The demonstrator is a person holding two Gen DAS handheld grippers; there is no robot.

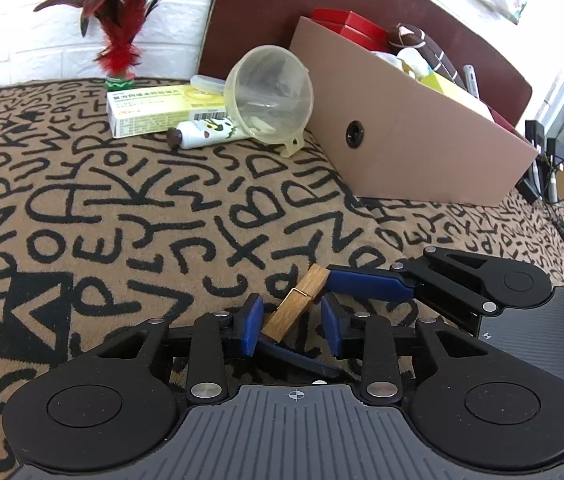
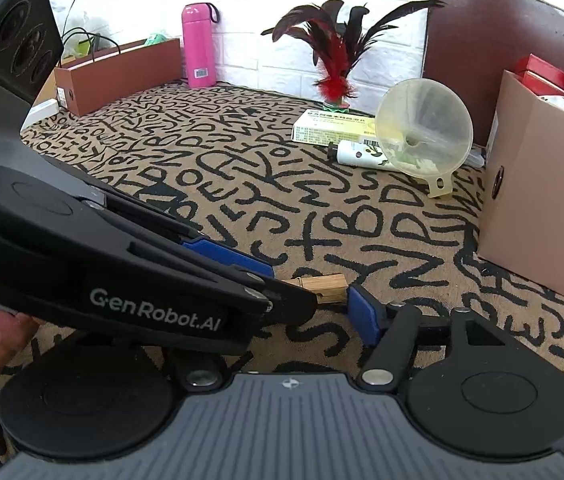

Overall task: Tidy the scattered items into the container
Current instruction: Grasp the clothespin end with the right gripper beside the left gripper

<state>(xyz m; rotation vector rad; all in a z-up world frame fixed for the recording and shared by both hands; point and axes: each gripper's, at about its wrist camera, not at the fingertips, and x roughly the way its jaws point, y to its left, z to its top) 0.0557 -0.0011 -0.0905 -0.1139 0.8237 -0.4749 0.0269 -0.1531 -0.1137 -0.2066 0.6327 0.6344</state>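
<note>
Peg: small wooden clothespin (image 1: 297,305) on the letter-print cloth (image 1: 122,208), long axis toward 1 o'clock.
Left hand-held gripper (image 1: 292,318): released, straddling it, nearer.
Right hand-held gripper (image 2: 322,300): released, touching its far end.
Container: cardboard box (image 1: 422,140) at 1 o'clock.

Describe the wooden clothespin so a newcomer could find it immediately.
Start at the cardboard box on the letter-patterned cloth, then come toward the cameras. The wooden clothespin lies between both hand-held grippers' blue fingers, the only wooden item, far from the funnel.
</note>
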